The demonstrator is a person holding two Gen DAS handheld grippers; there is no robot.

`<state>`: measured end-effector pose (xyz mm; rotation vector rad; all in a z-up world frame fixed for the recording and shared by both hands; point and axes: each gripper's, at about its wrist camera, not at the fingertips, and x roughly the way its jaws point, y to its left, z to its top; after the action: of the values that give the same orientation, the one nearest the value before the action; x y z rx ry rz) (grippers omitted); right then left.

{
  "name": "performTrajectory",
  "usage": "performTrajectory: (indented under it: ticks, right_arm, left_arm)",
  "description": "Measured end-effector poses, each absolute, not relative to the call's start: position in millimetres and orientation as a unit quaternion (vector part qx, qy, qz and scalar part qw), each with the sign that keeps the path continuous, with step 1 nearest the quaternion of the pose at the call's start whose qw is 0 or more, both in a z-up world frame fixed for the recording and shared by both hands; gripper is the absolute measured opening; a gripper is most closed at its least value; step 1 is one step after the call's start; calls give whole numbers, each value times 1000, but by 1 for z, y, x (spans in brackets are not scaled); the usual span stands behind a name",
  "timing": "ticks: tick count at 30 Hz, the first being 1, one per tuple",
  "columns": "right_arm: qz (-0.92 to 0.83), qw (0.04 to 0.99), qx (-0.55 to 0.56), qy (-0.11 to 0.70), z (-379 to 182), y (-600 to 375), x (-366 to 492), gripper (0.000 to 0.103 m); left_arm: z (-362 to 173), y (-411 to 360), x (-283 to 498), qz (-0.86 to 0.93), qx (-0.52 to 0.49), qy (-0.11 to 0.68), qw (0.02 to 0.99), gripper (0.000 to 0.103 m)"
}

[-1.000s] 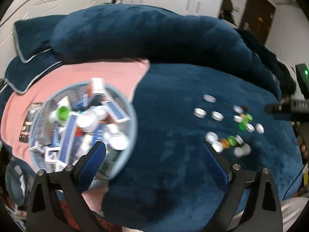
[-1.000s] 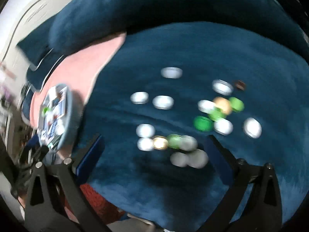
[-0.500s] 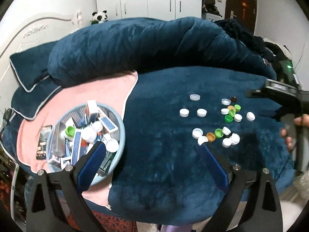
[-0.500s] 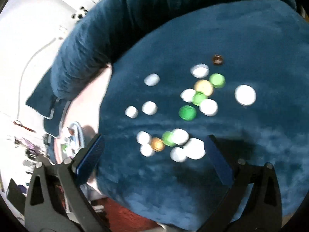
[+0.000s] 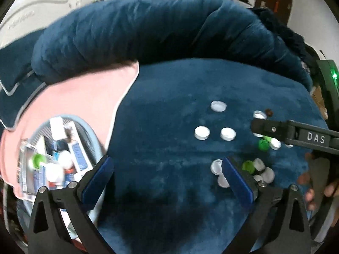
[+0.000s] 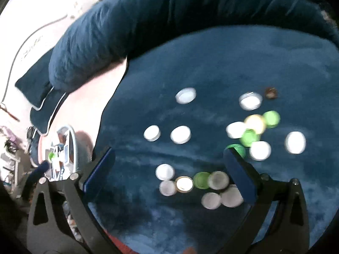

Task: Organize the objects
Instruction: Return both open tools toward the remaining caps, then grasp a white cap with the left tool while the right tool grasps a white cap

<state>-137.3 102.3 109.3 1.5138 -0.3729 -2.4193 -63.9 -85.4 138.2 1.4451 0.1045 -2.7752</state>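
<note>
— What has changed in the last second?

— The left gripper [image 5: 167,177] has dropped back in close over the blue blanket [image 5: 169,97] after pulling up and away half a second ago. The right gripper [image 6: 169,169] has swung in lower over the bottle caps [image 6: 211,182]. In the left view its black arm now reaches across the far cluster.

— Are they holding anything?

— No. Both have their jaws spread wide with nothing between them. I'd say a pick is only being lined up and no cap has been sorted yet.

— Where are the caps?

— Scattered toward the right edge of the blanket, mostly white, a few green, one gold and one small brown. The nearest bunch lies touching in a row just under the right gripper. The view is blurred, so the count is uncertain.

— And the basket [image 5: 89,131]?

— It sits on the pink towel [image 5: 84,97] near the left edge, well apart from the caps and full of small boxes.
</note>
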Motion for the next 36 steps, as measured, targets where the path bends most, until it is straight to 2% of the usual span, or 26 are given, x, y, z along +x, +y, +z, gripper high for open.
performTrajectory:
  ticks: [6,8,16,18,20,21,22,28,32,35,36]
  right_arm:
    - [-801,103,583,-89,65,102,-173,102]
    - [-790,101,599,-88,51,101,-181,98]
    - [-776,110,617,-71,29,89,-206,96]
    - [-772,118,621,-67,25,86,-209,87]
    - [-763,125,632,-61,19,83,-212,52]
    - [-762,120,635,-48,18,81,-212,39]
    - [-763,115,635,-38,19,81,-213,33]
    - [-789,107,594,-111,58,103,-209,33]
    - [-802,100,574,-131,79,109,-203,33]
    - [-807,104,569,-120,84,107,-204,33]
    - [-806,104,571,-117,84,106,-203,33]
  left_arm:
    - [95,-93,-90,-873,487,35,-8,102]
    - [88,-95,-99,-871,490,35,-14,102]
    - [64,-100,-117,-863,504,32,-13,102]
    - [63,-102,-122,-863,504,35,-12,102]
    - [61,-101,-127,-863,504,38,-14,102]
    - [61,-99,-130,-863,504,40,-17,102]
    - [61,-97,-132,-863,503,40,-21,102]
    - [56,-72,-150,-865,498,37,-57,102]
    - [44,-53,-165,-860,503,33,-73,99]
    - [34,-42,-173,-855,511,30,-81,89]
    - [30,-38,-176,-853,514,30,-86,81]
